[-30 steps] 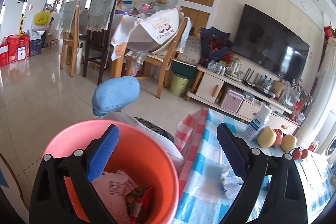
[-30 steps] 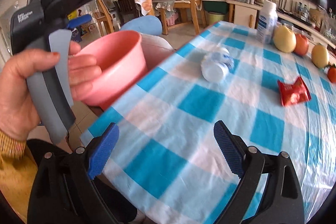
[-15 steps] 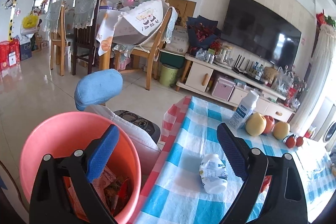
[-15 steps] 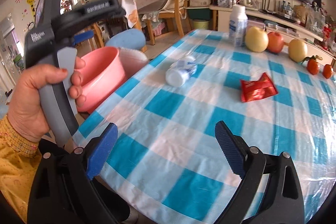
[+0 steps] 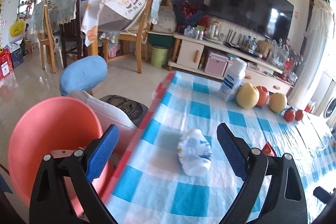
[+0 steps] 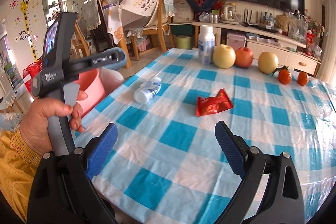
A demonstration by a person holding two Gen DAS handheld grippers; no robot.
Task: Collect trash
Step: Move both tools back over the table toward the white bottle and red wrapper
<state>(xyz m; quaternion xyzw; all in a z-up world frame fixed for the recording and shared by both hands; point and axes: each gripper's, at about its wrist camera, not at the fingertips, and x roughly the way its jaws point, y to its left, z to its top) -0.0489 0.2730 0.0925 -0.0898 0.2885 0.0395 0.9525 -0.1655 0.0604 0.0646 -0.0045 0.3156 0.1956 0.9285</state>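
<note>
A small white bottle (image 5: 195, 152) with blue print lies on its side on the blue-and-white checked tablecloth (image 5: 189, 108), just ahead of my open left gripper (image 5: 168, 146). The same bottle (image 6: 148, 89) shows in the right wrist view near the table's left edge. A red crumpled wrapper (image 6: 213, 103) lies mid-table, ahead of my open right gripper (image 6: 166, 144), which holds nothing. A pink bin (image 5: 52, 135) stands beside the table's left edge with paper trash inside. A hand (image 6: 52, 112) holds the left gripper's handle above the bin (image 6: 92, 87).
At the table's far side stand an upright white bottle (image 6: 206, 44), two yellow pears (image 6: 223, 56), a red apple (image 6: 243, 57) and two small tomatoes (image 6: 284, 76). A blue-backed chair (image 5: 84, 75) stands behind the bin. A TV cabinet (image 5: 210, 49) and dining chairs fill the background.
My left gripper swung right from over the pink bin toward the table; the lying bottle now sits between its fingers' line. The right gripper pulled back and the red wrapper came closer to centre.
</note>
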